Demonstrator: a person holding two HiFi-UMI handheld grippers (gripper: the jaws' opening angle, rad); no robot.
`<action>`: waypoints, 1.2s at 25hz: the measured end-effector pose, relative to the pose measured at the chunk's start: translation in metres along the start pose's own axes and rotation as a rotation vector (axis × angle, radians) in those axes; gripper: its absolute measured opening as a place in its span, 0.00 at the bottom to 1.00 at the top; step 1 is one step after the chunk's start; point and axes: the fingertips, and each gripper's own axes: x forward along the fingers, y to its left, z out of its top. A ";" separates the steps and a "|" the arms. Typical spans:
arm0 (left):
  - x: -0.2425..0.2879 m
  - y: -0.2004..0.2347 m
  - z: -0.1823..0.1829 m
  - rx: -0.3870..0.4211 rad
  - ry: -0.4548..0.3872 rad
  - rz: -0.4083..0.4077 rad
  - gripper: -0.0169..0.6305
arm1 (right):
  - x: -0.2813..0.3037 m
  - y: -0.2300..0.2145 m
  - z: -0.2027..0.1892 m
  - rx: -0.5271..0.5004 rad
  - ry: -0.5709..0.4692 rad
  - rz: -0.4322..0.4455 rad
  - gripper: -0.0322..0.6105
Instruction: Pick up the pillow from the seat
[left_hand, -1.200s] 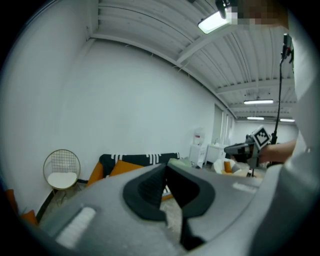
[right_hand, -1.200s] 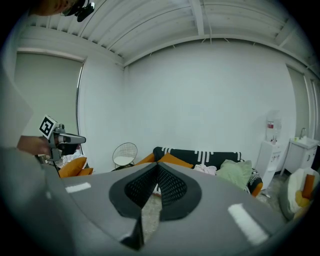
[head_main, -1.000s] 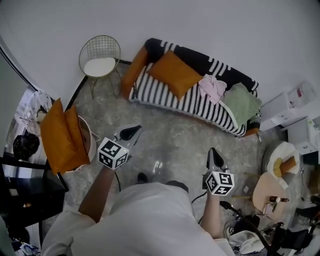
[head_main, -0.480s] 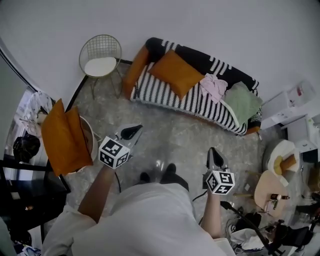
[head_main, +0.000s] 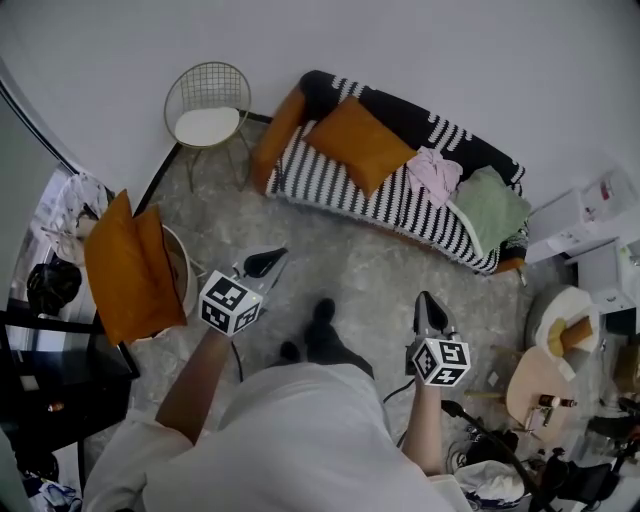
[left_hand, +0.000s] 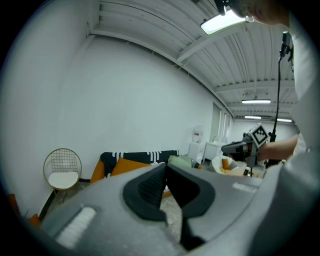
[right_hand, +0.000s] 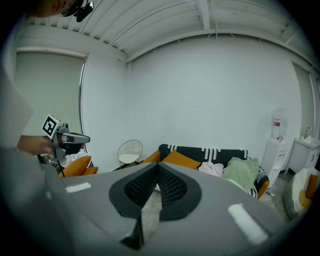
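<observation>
Shoes (head_main: 320, 312), seen only from the head view, stepped nearer the sofa (head_main: 330, 182) holding the pillow (head_main: 362, 143); left claw (left_hand: 165, 169) and right claw (right_hand: 156, 169) closed, empty.

Matt cloth pillow (head_main: 372, 143); striped fabric sofa (head_main: 330, 180); wire-metal chair (head_main: 207, 105).

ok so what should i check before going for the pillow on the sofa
1. The orange pillow lies on the seat of the striped sofa: ok.
2. Nothing sits on top of it; the pink cloth lies beside it: ok.
3. The left gripper is open for a grab: not ok, shut and empty.
4. The right gripper is open: not ok, shut and empty.
5. Both grippers are close to the pillow: not ok, a stretch of floor lies between.
</observation>
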 end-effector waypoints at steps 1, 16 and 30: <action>0.002 0.002 0.000 -0.001 0.002 0.004 0.03 | 0.003 -0.002 0.001 0.001 0.000 0.003 0.06; 0.055 0.049 0.019 -0.015 0.020 0.053 0.03 | 0.094 -0.031 0.028 0.012 0.021 0.072 0.06; 0.152 0.093 0.043 -0.030 0.052 0.075 0.03 | 0.191 -0.101 0.049 0.038 0.066 0.079 0.06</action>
